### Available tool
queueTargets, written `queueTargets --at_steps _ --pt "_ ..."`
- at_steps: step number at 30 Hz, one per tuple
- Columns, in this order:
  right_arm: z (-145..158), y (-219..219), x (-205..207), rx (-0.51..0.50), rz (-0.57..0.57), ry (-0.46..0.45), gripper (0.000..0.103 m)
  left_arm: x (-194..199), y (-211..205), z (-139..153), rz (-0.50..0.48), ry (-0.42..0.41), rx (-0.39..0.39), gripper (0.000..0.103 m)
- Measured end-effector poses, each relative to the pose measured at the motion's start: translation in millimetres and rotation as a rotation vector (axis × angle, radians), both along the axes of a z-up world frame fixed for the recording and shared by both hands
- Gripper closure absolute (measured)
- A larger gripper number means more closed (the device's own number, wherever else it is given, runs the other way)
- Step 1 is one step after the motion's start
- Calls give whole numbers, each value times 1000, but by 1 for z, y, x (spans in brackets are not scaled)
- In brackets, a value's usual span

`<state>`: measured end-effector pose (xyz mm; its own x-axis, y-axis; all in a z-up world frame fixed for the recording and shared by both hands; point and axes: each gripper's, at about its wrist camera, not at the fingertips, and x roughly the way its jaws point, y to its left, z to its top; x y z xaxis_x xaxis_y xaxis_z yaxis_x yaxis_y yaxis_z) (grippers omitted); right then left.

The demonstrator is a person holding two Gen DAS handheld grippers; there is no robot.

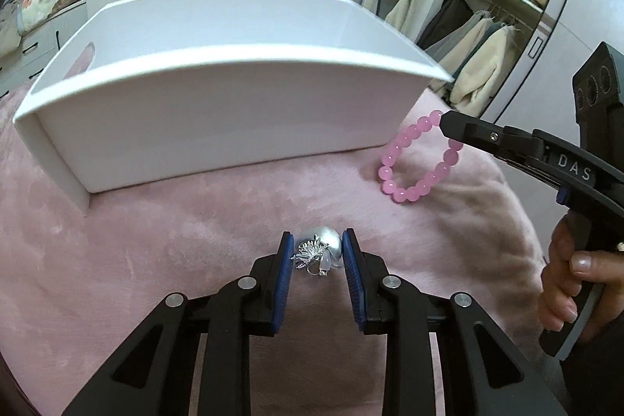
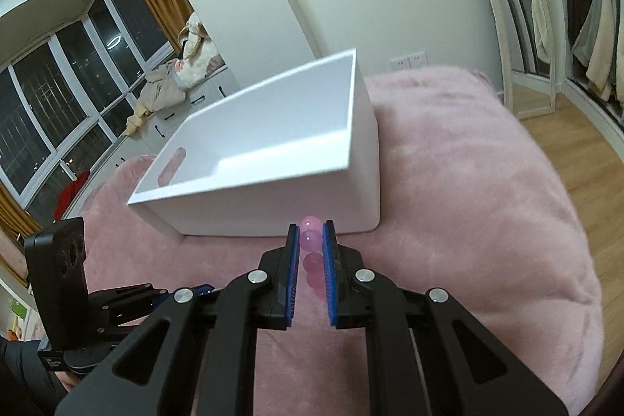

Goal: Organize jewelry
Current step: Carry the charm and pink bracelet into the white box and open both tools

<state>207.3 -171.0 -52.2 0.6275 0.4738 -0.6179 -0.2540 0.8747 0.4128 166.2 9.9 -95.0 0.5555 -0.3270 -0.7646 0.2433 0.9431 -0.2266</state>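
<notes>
The right tool (image 2: 311,240) pinches the pink bead bracelet (image 1: 419,158) by one bead and the left tool (image 1: 318,252) straddles the silver brooch (image 1: 316,252) without clear contact, so either could slip short of the white box (image 1: 218,127) at far left.

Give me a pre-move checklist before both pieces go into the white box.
1. Right gripper jaws shut on pink bead bracelet: ok.
2. Bracelet lifted off the pink blanket: ok.
3. Left gripper jaws around silver brooch: ok.
4. Brooch firmly clamped: cannot tell.
5. White box open on top: ok.
6. Either piece above the box opening: not ok.
</notes>
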Motion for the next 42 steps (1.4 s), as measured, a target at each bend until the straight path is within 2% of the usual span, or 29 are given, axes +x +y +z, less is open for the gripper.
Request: queueTargets --at_steps 16,19,26,36,42 --pt "71 0 -3 -14 7 -134 90 -19 5 82 -22 -115 11 73" --pt "84 3 1 -31 14 -161 90 -16 10 101 -17 -144 -1 73" --pt "103 13 19 -56 24 -194 90 0 25 134 7 -201 32 73" --pt "106 34 52 -92 56 -204 90 50 36 157 45 -255 79 73" --pt "80 52 80 -94 86 -160 91 77 49 139 84 -234 103 73"
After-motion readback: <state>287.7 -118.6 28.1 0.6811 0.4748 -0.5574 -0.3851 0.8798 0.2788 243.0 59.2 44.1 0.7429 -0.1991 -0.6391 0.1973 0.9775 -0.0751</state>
